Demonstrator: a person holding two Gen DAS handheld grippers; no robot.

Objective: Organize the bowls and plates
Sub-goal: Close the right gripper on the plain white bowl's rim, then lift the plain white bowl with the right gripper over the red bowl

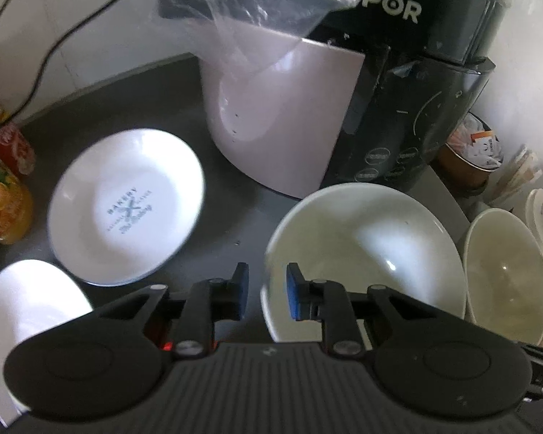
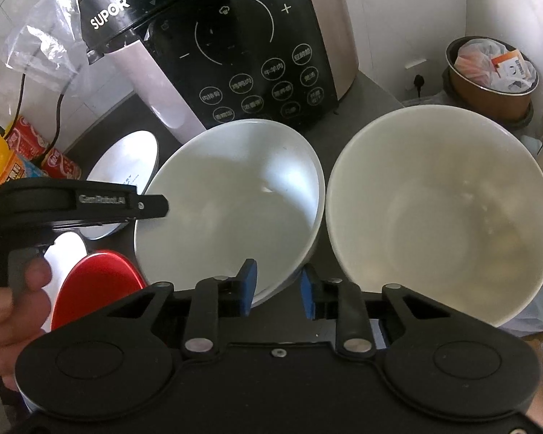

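Observation:
A white bowl sits on the dark counter in front of the cooker. My left gripper straddles its left rim: one pad is inside the bowl, the other outside, with a gap showing beside the rim. The right wrist view shows that gripper side-on, held by a hand. My right gripper straddles the same bowl's near right rim, also with a slim gap. A cream bowl stands just right of it. A white printed plate lies to the left.
A black and pink SUPOR cooker stands close behind the bowls, with a plastic bag on it. Cans line the left edge. A red dish and a white dish lie near left. A brown pot holds packets at the back right.

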